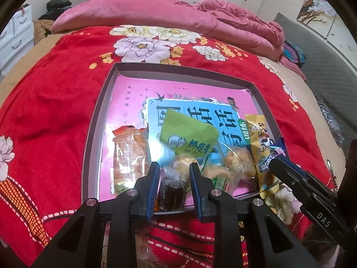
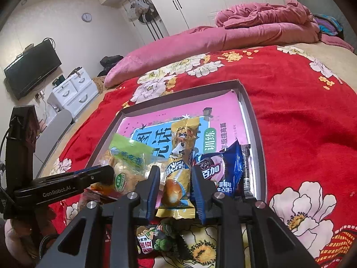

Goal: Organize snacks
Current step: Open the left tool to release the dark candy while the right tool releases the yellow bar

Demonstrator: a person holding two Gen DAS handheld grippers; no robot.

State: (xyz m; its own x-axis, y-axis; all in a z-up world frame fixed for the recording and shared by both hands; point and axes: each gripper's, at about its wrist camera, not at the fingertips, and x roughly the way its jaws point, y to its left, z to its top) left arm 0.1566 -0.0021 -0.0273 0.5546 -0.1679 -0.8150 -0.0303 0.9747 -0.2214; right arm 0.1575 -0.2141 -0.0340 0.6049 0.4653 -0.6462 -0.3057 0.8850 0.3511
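A shallow grey tray (image 1: 98, 120) lies on the red flowered bedspread (image 1: 55, 100), with a pink book (image 1: 133, 89) as its floor. On it lie a green packet (image 1: 189, 131), an orange cracker packet (image 1: 129, 154), clear-wrapped pastries (image 1: 238, 163) and a blue cookie packet (image 2: 221, 169). My left gripper (image 1: 175, 172) is shut on a dark brown snack (image 1: 171, 192) at the tray's near rim. A yellow packet (image 2: 178, 178) lies between the fingers of my right gripper (image 2: 175, 174), its lower end over the rim. A thin gap shows beside the left pad, so the jaws stand open.
A loose cartoon-printed snack (image 2: 154, 239) lies on the bedspread below the right gripper, and another wrapper (image 1: 145, 245) below the left. A pink quilt (image 1: 156, 11) is heaped at the far side of the bed. White drawers (image 2: 73, 91) stand by the wall.
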